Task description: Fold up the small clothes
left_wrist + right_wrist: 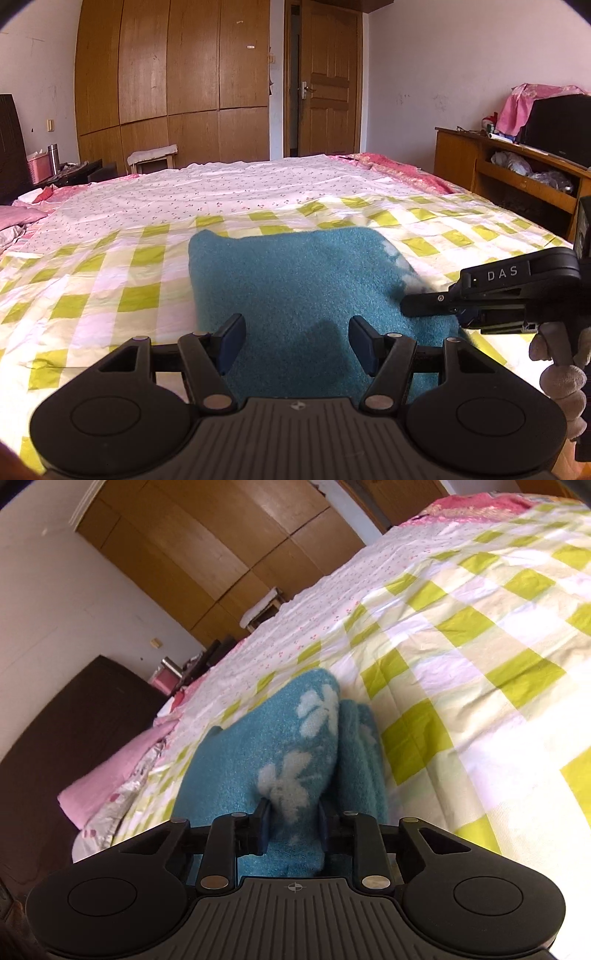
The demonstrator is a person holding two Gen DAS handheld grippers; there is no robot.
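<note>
a: teal fleece, that small blanket (295, 280). it lay flat on the checked sheet (110, 280) of the bed, near the front edge, well short of the flowered sheet (221, 184) behind.

b: and the left tongs (297, 343)?

a: they hung above its near edge with the jaws standing apart and nothing between them. the cloth sat under and ahead of them, not touched, as far as the left view showed.

b: the right tongs (293, 825)?

a: they were closed on a bunched fold at the cloth's right side. in the right view the white flower pattern (291, 779) rose out from between the pads, so the fleece was pinched there and lifted off the sheet. the left view showed them coming in level from the right, a gloved hand (561, 369) below.

b: why one side only?

a: my guess was that the right side was raised to carry it over toward the left and halve the cloth, while the left tongs waited open to steady or take the other edge. the far edge still lay flat.
</note>
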